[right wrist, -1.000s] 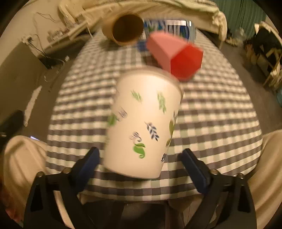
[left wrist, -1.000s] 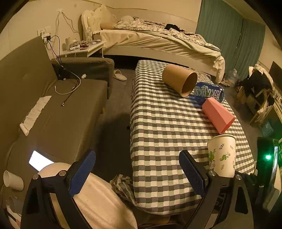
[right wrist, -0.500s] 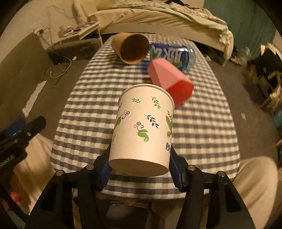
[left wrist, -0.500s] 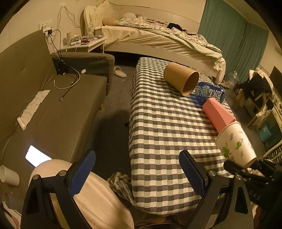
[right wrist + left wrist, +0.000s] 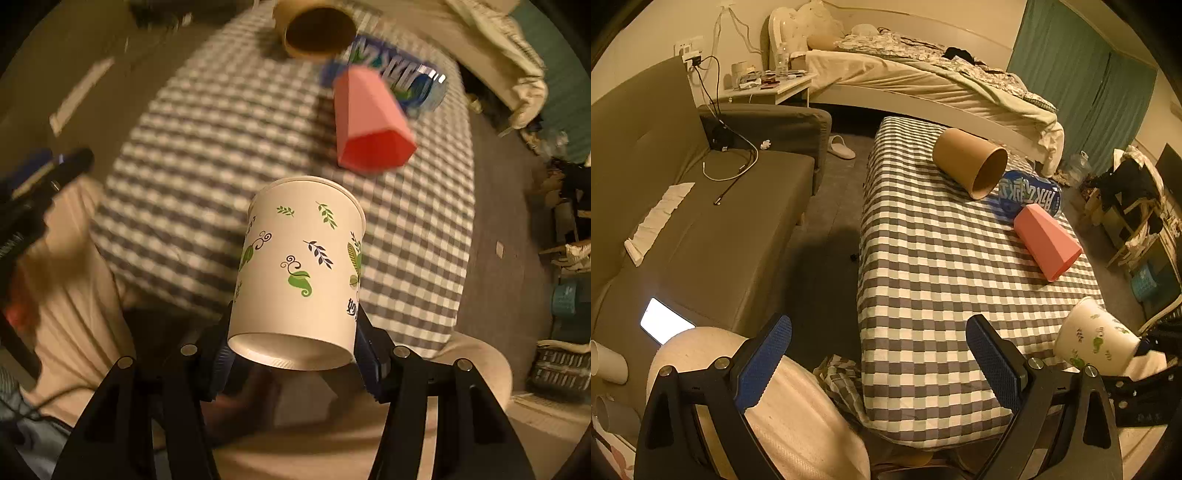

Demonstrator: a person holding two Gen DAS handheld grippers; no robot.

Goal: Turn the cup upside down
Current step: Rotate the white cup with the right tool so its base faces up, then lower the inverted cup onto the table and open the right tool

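Observation:
A white paper cup with green leaf prints [image 5: 299, 266] is clamped near its base between the blue pads of my right gripper [image 5: 295, 354]. It is lifted off the checkered table [image 5: 207, 122] and tipped, its base toward the camera and its mouth pointing away. In the left wrist view the same cup [image 5: 1093, 339] hangs tilted over the table's near right corner. My left gripper [image 5: 879, 354] is open and empty, low at the table's near edge [image 5: 923, 280].
On the table lie a brown paper cup [image 5: 971, 162], a blue packet [image 5: 1030, 192] and a pink cup [image 5: 1045, 242], all on their sides. A grey sofa [image 5: 701, 221] with a lit phone [image 5: 665, 325] stands left. A bed [image 5: 923, 85] is behind.
The right gripper closed on the leaf-print cup, lifted it from the table's near right corner and has tipped it further over. The left gripper stayed open and barely moved.

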